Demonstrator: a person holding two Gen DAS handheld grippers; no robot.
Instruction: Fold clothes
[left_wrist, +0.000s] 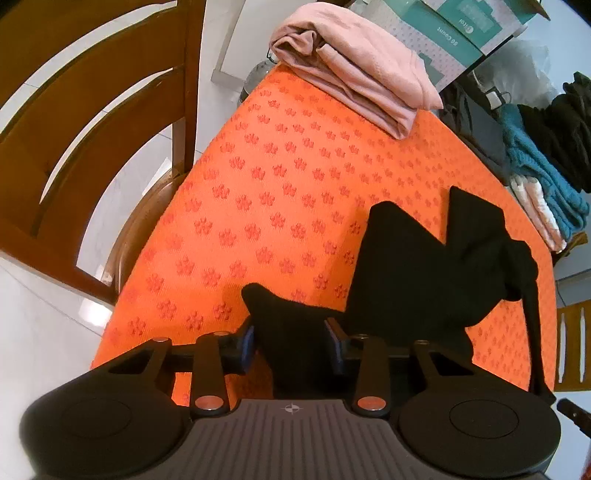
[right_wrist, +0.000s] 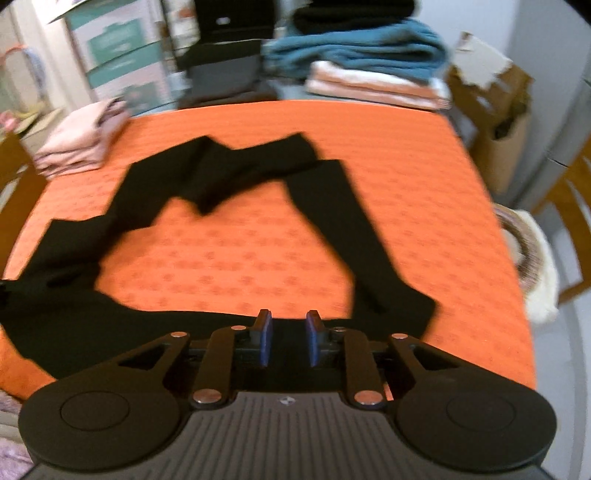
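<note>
A long black garment (right_wrist: 332, 221) lies crumpled in a bent shape across the orange patterned tablecloth (right_wrist: 229, 258). In the left wrist view one end of the black garment (left_wrist: 406, 266) runs under and between my fingers. My left gripper (left_wrist: 291, 343) has its jaws wide apart, with black cloth filling the gap. My right gripper (right_wrist: 289, 338) hovers over the garment's near edge, its blue pads (right_wrist: 266, 343) a short way apart and nothing pinched between them. The right wrist view is motion-blurred.
A folded pink garment (left_wrist: 362, 62) sits at the table's far corner. Stacked folded clothes, teal on top (right_wrist: 362, 44), lie at the back, with boxes (right_wrist: 122, 48) behind. Wooden chairs (left_wrist: 92, 122) stand around the table, one with a cushion (right_wrist: 532, 258).
</note>
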